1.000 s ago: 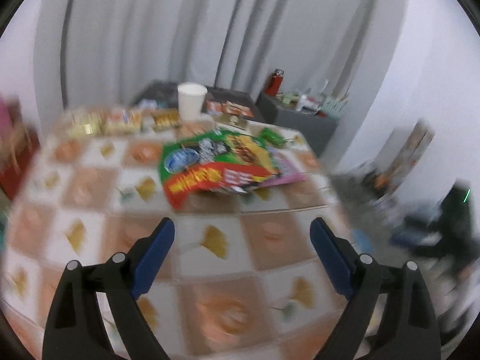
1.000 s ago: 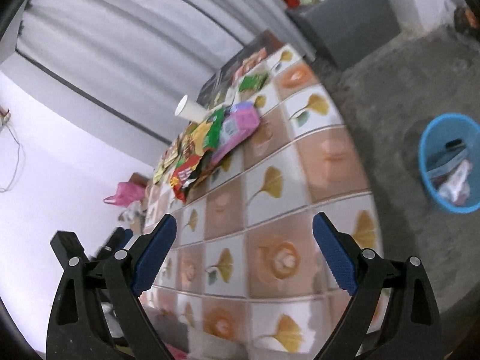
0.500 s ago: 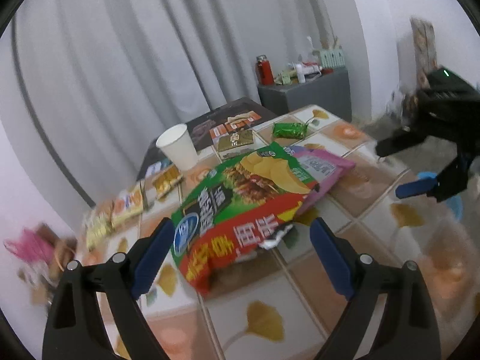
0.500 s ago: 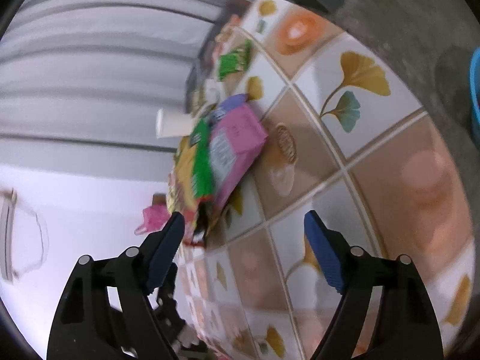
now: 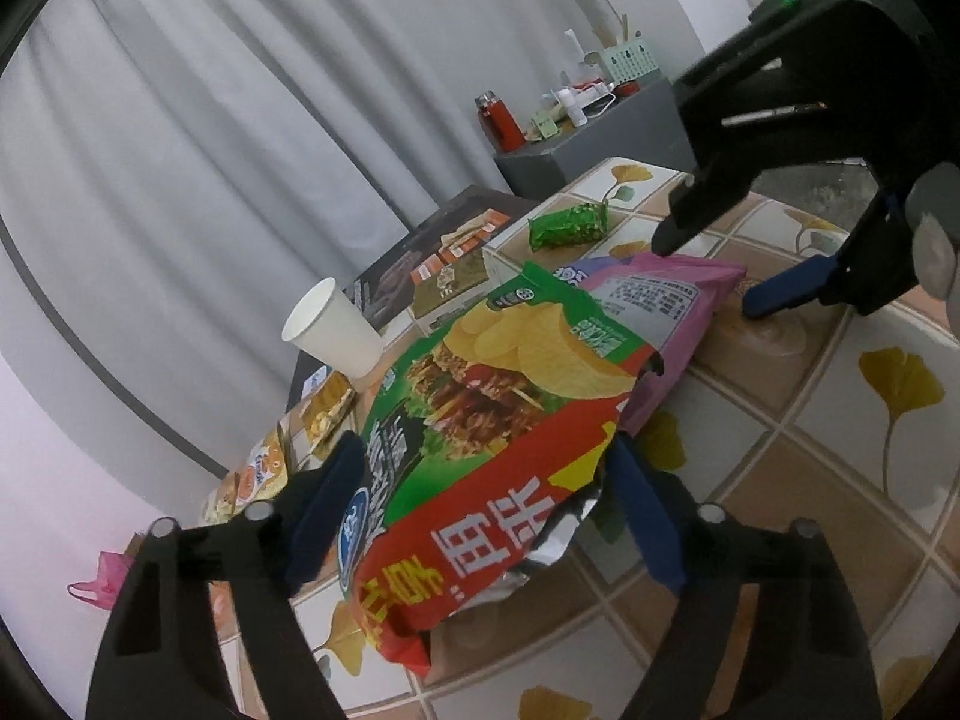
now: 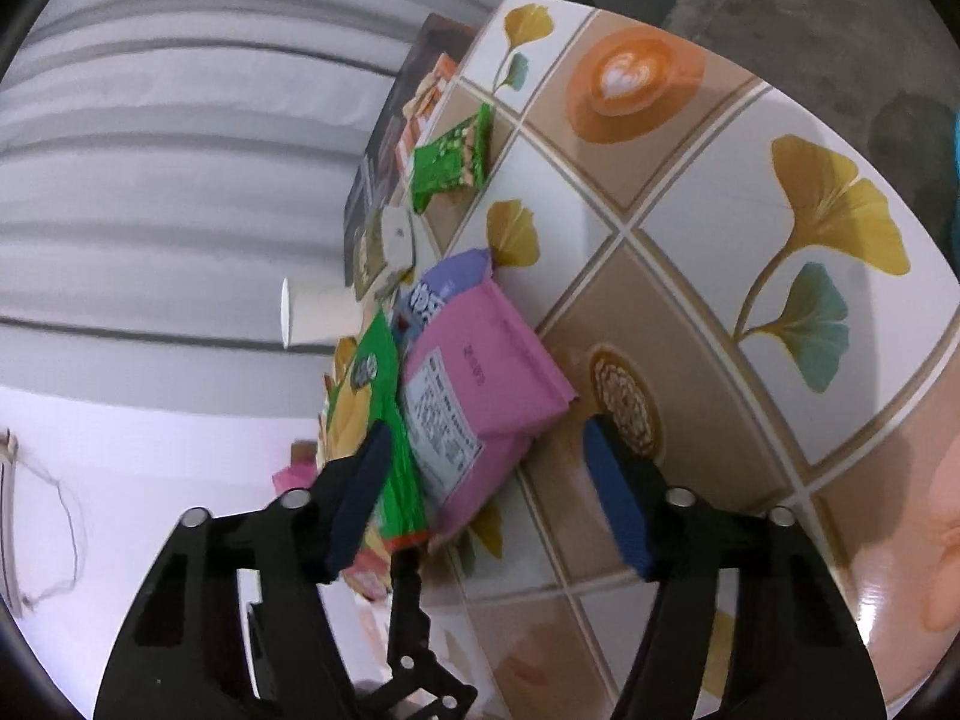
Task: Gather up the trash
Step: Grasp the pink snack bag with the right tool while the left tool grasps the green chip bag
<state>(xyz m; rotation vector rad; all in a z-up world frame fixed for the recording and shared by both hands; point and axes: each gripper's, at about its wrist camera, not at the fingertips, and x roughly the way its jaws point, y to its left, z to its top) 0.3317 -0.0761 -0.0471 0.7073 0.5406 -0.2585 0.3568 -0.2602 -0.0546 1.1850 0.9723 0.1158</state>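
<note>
A large green and red chip bag point(image 5: 510, 420) lies on the tiled table point(image 5: 840, 480), overlapping a pink snack bag point(image 5: 660, 306). My left gripper point(image 5: 480, 516) straddles the chip bag's torn near end. Its jaws are closing, and the blue fingers point(image 5: 324, 510) stand at the bag's edges without a clear squeeze. My right gripper point(image 6: 489, 480) comes in from the other side. Its jaws are also closing around the pink snack bag point(image 6: 480, 396), with a gap left at the right pad. In the left wrist view the right gripper point(image 5: 708, 276) sits at the pink bag's far corner.
A white paper cup point(image 5: 336, 330) stands behind the bags. A small green packet point(image 5: 567, 225) lies farther back beside a dark box point(image 5: 420, 264) with snack boxes on it. Several small packets point(image 5: 324, 414) line the left edge. A grey cabinet with a red flask point(image 5: 498, 120) stands beyond the table.
Both grippers moved in toward the bags, dropped lower and rolled. Their jaws narrowed, and the chip bag and pink bag now lie between the fingers.
</note>
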